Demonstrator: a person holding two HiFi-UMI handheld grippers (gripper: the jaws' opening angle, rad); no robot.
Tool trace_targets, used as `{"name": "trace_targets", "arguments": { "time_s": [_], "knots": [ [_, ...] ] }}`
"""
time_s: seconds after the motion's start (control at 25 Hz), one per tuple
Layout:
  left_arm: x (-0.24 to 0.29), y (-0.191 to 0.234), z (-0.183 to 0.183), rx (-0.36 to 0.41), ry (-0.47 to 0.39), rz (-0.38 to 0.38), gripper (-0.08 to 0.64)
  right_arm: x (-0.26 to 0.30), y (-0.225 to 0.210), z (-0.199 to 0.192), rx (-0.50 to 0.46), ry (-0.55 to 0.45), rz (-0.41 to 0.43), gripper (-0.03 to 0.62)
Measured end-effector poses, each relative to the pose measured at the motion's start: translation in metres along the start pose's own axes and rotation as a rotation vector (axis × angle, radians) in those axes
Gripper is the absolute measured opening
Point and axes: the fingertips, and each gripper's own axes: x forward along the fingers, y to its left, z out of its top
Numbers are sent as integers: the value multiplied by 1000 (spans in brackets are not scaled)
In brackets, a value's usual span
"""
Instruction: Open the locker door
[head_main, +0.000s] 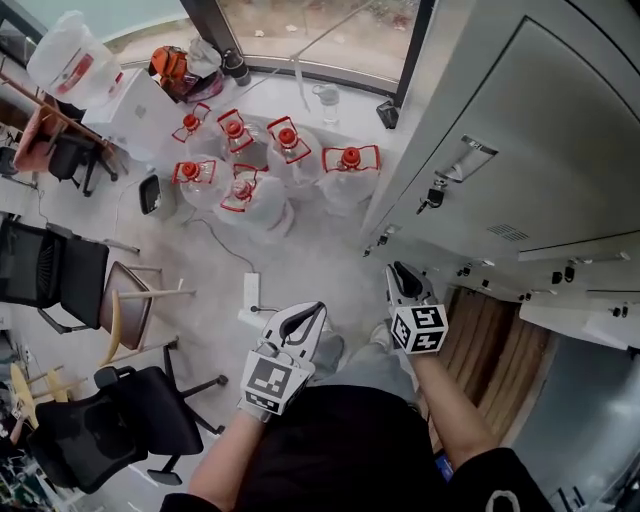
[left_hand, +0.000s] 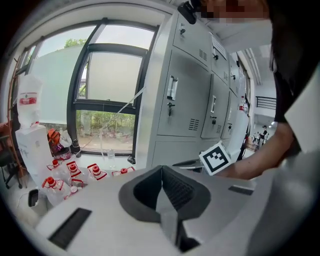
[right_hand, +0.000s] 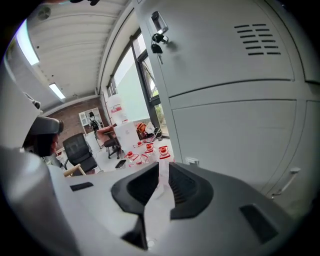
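The grey locker door (head_main: 520, 130) stands closed on the right, with a recessed handle (head_main: 465, 158) and a key with a dark fob (head_main: 433, 196) hanging in the lock below it. In the right gripper view the door (right_hand: 225, 60) fills the right side, with its key (right_hand: 158, 37) high up. My right gripper (head_main: 400, 272) is held low before the lockers, well below the handle, shut and with nothing in it. My left gripper (head_main: 312, 314) hangs beside it to the left, also shut and empty. The left gripper view shows the locker row (left_hand: 187, 85) ahead.
Several big water jugs with red caps (head_main: 270, 165) stand on the floor by the window. Office chairs (head_main: 130, 420) and a wooden chair (head_main: 125, 310) are on the left. A white power strip (head_main: 250, 292) lies on the floor. A brown wooden panel (head_main: 495, 345) shows at the lower right.
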Motion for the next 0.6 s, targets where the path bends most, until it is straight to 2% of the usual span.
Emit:
{"name": "trace_targets", "arguments": {
  "time_s": [0.12, 0.2, 0.28, 0.6],
  "knots": [
    [5, 6, -16, 14, 30, -25, 23, 24, -10, -21, -6, 18, -43, 67],
    [9, 11, -25, 19, 48, -36, 23, 38, -16, -33, -8, 31, -64, 112],
    [11, 15, -34, 21, 65, -40, 23, 49, -21, -42, -9, 42, -83, 118],
    [7, 25, -65, 5, 122, -43, 23, 85, -41, -61, -17, 43, -124, 161]
  ]
}}
